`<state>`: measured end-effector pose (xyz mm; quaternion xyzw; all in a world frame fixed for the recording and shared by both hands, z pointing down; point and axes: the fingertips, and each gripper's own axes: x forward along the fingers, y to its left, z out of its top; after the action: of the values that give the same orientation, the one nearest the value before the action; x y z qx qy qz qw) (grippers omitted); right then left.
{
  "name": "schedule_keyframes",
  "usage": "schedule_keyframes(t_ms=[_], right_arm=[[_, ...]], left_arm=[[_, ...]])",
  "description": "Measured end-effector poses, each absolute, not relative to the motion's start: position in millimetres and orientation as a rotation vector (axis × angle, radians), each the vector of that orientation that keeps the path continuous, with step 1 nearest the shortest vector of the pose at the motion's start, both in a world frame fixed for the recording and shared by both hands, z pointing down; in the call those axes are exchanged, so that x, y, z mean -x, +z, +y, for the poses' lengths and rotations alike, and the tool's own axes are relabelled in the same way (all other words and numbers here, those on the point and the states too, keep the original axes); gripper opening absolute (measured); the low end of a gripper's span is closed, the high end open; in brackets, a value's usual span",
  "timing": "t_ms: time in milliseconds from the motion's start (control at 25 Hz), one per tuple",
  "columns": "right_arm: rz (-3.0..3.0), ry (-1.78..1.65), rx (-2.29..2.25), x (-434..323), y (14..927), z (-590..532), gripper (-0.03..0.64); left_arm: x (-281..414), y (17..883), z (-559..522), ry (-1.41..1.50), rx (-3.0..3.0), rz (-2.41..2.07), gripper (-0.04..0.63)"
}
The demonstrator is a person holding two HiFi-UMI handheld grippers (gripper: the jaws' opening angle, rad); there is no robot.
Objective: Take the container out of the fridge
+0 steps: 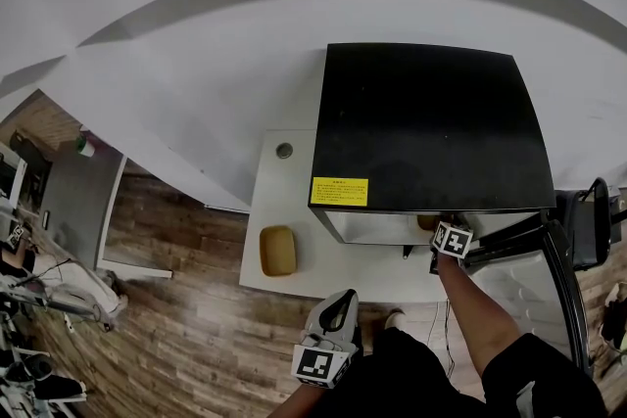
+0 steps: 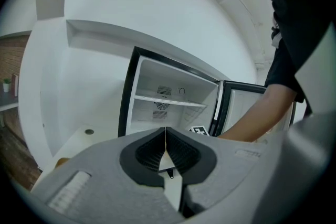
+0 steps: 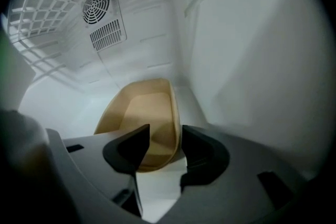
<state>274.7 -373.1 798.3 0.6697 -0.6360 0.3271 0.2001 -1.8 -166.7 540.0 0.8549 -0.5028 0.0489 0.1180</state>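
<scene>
A tan, shallow container (image 3: 143,122) lies on the white floor of the fridge, near its right wall. My right gripper (image 3: 165,136) is open, its jaws astride the container's right rim: one pad sits inside the bowl, the other outside the wall. In the head view this gripper (image 1: 452,238) is at the mouth of the black fridge (image 1: 431,122), with a sliver of the container (image 1: 427,222) beside it. My left gripper (image 1: 328,340) hangs low in front of the table. It is shut (image 2: 166,135) with nothing in it and points at the open fridge (image 2: 168,102).
A second tan container (image 1: 277,251) lies on the white table (image 1: 284,201) left of the fridge. The fridge door (image 1: 549,259) stands open to the right. Inside are a wire shelf (image 3: 47,18) and a fan vent (image 3: 97,6). Wooden floor lies to the left.
</scene>
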Motion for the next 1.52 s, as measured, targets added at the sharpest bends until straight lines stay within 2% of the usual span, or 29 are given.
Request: schedule_keyframes(t_ms=[320,520,1520], right_arm=[[-1.771,0.962,-1.880,-277.1,799.1,-372.8,0.119],[-1.746,0.971,-1.902,-283.3,796.8,-367.1,0.037],[-1.957,0.926,-1.868,-241.0,719.4,-298.8,0.026]], left_arm=[[10.0,541.1,-159.8,0.139,-2.470,-1.505,0.016],[13.0,540.7,-152.1,0.136,-2.461,-1.519,0.015],[-11.5,525.0,-156.1,0.026,-2.550,-1.434,0.015]])
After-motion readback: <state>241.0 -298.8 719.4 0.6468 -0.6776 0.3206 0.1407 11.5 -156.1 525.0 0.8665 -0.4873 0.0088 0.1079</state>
